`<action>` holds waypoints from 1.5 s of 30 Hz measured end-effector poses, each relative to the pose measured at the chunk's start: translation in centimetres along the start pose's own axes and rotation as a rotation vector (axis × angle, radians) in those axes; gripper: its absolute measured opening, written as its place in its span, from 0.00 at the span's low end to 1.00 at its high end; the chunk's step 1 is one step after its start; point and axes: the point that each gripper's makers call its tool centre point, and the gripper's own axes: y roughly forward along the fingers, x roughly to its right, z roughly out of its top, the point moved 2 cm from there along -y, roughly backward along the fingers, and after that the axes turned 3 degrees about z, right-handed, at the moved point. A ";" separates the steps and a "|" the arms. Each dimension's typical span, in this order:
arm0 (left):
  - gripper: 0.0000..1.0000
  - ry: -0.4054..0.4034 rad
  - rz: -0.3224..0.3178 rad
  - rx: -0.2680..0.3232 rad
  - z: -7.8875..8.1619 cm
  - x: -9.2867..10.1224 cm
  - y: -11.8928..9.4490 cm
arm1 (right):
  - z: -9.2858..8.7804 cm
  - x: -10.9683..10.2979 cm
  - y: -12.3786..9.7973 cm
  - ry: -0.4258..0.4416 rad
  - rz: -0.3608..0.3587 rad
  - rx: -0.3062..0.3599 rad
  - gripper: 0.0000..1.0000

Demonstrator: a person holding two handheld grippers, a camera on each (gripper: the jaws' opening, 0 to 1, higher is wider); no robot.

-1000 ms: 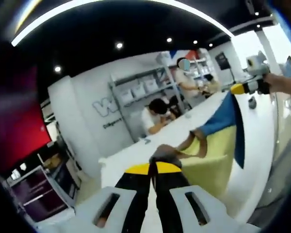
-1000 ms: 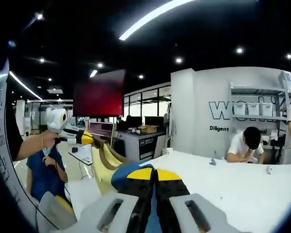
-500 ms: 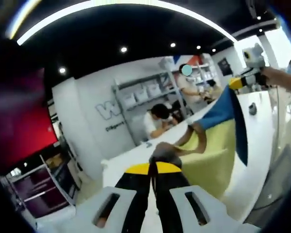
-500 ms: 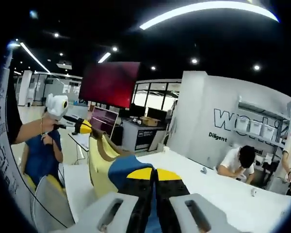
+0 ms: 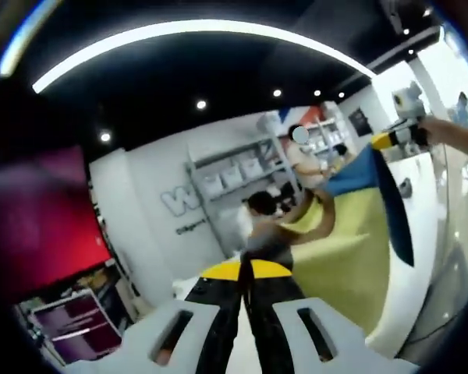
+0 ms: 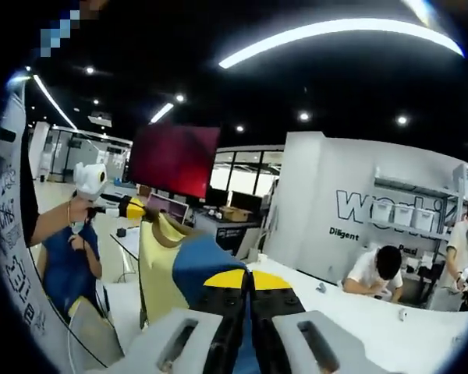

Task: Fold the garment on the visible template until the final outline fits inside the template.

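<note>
- While both grippers pinch the garment [image 5: 351, 249] at its top edge, it now hangs higher and more upright than a second ago, when more of it draped toward the white table [image 5: 421, 257].
- In the left gripper view, the left gripper [image 5: 246, 269] has its jaws closed on a bunched grey-brown bit of fabric, likely the collar; the table now sits lower in that view than a second ago, which suggests a lift.
- The right gripper [image 6: 246, 279] has its jaws closed on the blue shoulder or sleeve part, seen in the right gripper view.
- Each gripper also appears in the other's view: the right one far right [image 5: 386, 141], the left one at the left [image 6: 137, 209], both with cloth at their tips.
- My judgement: this is a lift-and-spread to open the garment flat before laying it down; folding has not started.
- The garment is a pale yellow top with blue sleeve panels and a brown neck band; it stretches between the two grippers in a slack sheet, lower hem over the near table edge.
- No template outline is clear to me.
- A person sits bent over at the table's far side [image 6: 378, 269].
</note>
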 end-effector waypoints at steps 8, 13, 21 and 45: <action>0.05 -0.024 -0.047 -0.009 -0.9 2.1 -1.4 | -2.2 1.3 -2.1 0.053 -0.023 -0.029 0.00; 0.05 -0.040 -0.112 -0.070 -4.1 4.2 -0.7 | -6.7 1.5 -2.4 0.124 -0.032 -0.111 0.00; 0.05 -0.036 -0.134 -0.118 -6.0 4.9 1.8 | -9.5 1.6 -1.7 0.197 -0.038 -0.140 0.00; 0.05 0.041 -0.178 -0.226 -11.2 4.1 14.5 | -15.6 9.4 6.0 0.206 -0.114 -0.226 0.00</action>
